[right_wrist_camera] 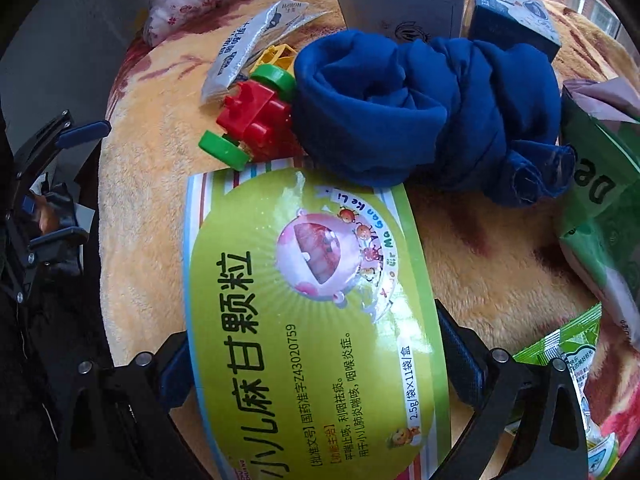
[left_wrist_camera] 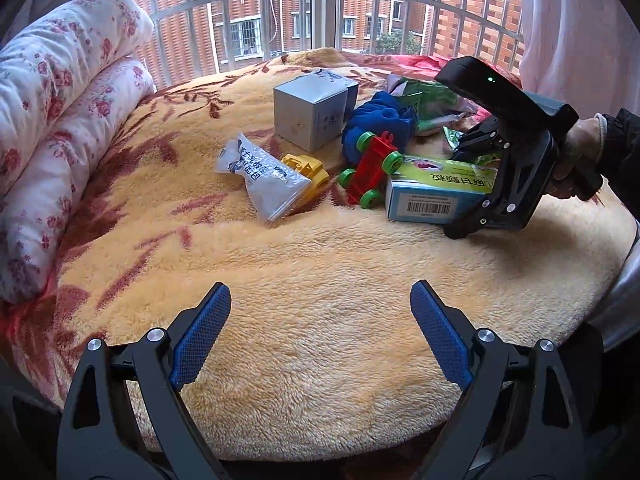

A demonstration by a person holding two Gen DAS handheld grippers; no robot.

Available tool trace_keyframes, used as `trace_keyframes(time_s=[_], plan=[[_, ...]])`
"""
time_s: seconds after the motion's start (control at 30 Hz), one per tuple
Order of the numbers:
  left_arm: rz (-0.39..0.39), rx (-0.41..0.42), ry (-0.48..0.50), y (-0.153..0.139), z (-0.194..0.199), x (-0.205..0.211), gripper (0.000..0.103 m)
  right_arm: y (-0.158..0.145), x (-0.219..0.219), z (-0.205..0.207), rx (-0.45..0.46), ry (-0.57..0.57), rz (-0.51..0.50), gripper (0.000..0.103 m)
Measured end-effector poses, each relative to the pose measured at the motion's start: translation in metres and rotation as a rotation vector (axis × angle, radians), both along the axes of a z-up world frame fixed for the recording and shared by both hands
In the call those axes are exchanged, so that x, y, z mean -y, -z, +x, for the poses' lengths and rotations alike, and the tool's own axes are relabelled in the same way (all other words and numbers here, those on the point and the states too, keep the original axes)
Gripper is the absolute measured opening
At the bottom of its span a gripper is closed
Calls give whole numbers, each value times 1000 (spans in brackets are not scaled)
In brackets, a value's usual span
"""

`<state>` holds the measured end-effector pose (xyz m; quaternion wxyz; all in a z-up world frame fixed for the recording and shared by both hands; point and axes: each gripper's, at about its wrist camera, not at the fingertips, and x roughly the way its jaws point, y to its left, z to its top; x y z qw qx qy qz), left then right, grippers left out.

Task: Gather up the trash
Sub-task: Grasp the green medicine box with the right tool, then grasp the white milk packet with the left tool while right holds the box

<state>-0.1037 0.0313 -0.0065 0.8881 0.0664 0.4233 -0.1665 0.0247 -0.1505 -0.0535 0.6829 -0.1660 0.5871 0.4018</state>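
My right tongs [right_wrist_camera: 312, 364] are straddling the medicine box [right_wrist_camera: 312, 312], pads at both sides, grip unconfirmed; my left tongs [left_wrist_camera: 320, 332] are hanging wide open, empty. Just beyond the box, the red toy car [right_wrist_camera: 256, 120] could be getting dragged along. Only the left view is revealing the box's barcode end.

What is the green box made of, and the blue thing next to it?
The green box looks like thin cardboard with a glossy print: its flat face catches shiny light spots. The right claw sits around its sides. The blue thing looks like soft matte cloth, since it is rolled, twisted and wrinkled.
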Motion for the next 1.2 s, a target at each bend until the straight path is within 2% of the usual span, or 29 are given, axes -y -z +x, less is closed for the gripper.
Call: trace_keyframes(time_s=[0.07,0.17,0.33,0.47,0.6,0.77,0.87,0.9,0.97,1.03,1.07,1.1,1.13,1.2], plan=[[-13,-8,-14,-1,5,-4,89,-5,6,-6,30,23,15,90],[-53,-24,-33,-4,14,-9,89,-18,9,-27,128,31,12,89],[-73,-11,-110,-15,39,-10,89,-51,30,-56,242,166,123,89],[-91,-5,-212,-24,73,-12,89,-75,43,-92,350,285,191,89],[-109,-86,-359,-19,117,-20,89,-87,41,-141,489,345,211,89],[-213,-200,-459,-1,161,-31,89,-86,42,-189,522,367,279,89],[-184,-238,-459,9,177,-24,89,-79,48,-196,500,416,320,89],[-164,-244,-460,12,179,-22,86,-77,51,-196,491,435,332,89],[-141,-258,-447,18,184,-17,73,-73,56,-199,487,469,335,89],[-117,-270,-438,24,186,-13,45,-72,60,-206,490,491,341,89],[-99,-272,-435,27,186,-12,38,-71,62,-207,485,503,352,89],[-81,-268,-433,29,186,-10,24,-71,65,-208,482,516,363,89],[-76,-263,-428,30,184,-10,19,-71,67,-208,481,529,375,89],[-82,-243,-416,27,178,-11,16,-71,70,-209,476,549,396,89]])
